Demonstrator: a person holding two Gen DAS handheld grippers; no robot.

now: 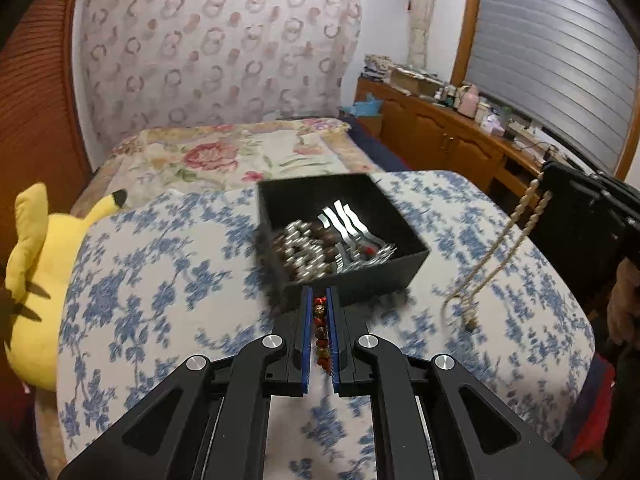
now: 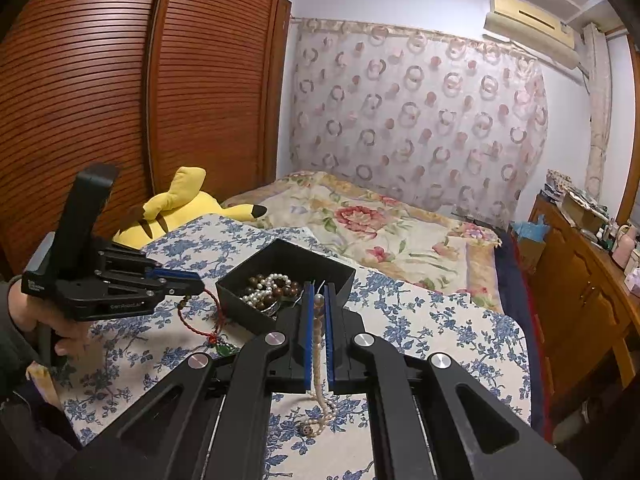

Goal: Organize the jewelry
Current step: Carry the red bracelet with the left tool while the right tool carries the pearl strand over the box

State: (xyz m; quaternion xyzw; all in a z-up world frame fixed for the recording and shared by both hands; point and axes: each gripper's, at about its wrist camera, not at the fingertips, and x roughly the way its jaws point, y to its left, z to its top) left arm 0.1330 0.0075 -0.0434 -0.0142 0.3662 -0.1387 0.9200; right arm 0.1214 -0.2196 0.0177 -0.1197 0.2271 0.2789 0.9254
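— How far along are they?

— Mostly there: the black box [image 2: 280,280] mid-table already holds pearls and dark beads. The left gripper [image 1: 321,322] is clamped on a red beaded bracelet [image 1: 321,330] at the box's near wall.

— And the other?

— The right gripper [image 2: 319,320] pinches a pearl necklace [image 2: 318,360] — its tail trails on the floral cloth [image 2: 440,332]. Those two are left.

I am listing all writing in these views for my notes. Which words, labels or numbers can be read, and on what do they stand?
"GenRobot.AI": uncertain reading, faint raised letters on the side of the left claw body, seen from the right wrist.
White label at the rear of that body: too small to read.
No other writing on the black box, the air conditioner or elsewhere.
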